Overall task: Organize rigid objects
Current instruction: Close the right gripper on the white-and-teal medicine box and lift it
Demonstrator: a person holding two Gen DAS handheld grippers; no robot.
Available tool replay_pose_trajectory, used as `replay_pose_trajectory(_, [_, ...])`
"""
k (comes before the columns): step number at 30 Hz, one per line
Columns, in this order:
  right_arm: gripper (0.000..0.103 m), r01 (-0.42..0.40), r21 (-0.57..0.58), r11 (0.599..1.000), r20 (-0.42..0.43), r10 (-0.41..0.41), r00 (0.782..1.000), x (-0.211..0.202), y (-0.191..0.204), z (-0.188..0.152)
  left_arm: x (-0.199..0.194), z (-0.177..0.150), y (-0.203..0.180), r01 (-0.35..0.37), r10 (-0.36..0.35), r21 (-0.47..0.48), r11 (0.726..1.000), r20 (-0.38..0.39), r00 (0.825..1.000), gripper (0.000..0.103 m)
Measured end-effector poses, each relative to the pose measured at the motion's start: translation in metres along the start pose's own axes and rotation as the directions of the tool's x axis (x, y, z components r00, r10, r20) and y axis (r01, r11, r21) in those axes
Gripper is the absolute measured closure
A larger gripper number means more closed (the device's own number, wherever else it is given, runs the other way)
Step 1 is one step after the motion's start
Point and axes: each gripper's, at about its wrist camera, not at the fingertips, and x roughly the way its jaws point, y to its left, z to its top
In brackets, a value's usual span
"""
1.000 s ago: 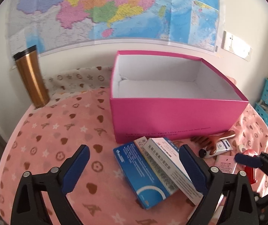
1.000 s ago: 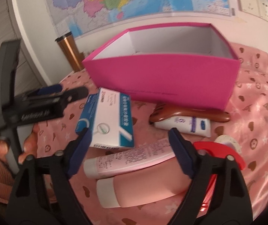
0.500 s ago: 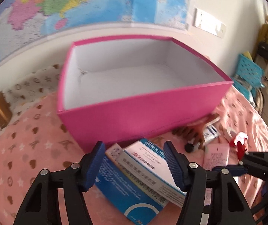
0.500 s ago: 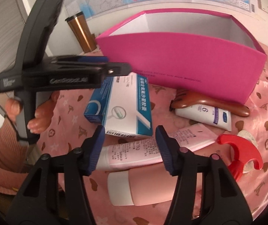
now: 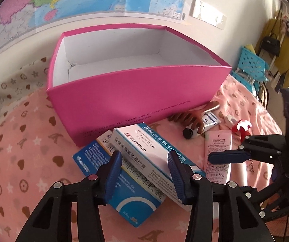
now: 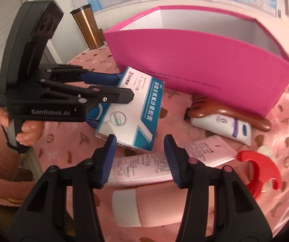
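**Both sets of fingers closing in**

My left gripper (image 5: 144,161) has just been narrowing its fingers around the white-and-teal medicine box (image 5: 148,151), which lies atop a blue box (image 5: 96,157); whether the pads press yet, I cannot tell. My right gripper (image 6: 140,153) has narrowed too, straddling the pink tube (image 6: 144,165) without a clear pinch. At twelve o'clock on the desk, the pink box (image 5: 136,96) waits empty.
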Motion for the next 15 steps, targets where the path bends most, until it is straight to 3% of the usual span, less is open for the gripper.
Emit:
replay_pose_trajectory(8, [0.051, -0.134, -0.005, 0.991, -0.095, 0.133, 0.987, 0.029, 0.011, 0.012, -0.012, -0.016, 0.014, -0.014, 0.015, -0.067, 0.998, 0.010, 1.000, 0.055])
replay_pose_trajectory(15, [0.052, -0.279, -0.077, 0.957, -0.132, 0.268, 0.954, 0.048, 0.052, 0.015, -0.032, -0.035, 0.037, -0.050, 0.056, -0.168, 0.985, 0.029, 0.998, 0.055])
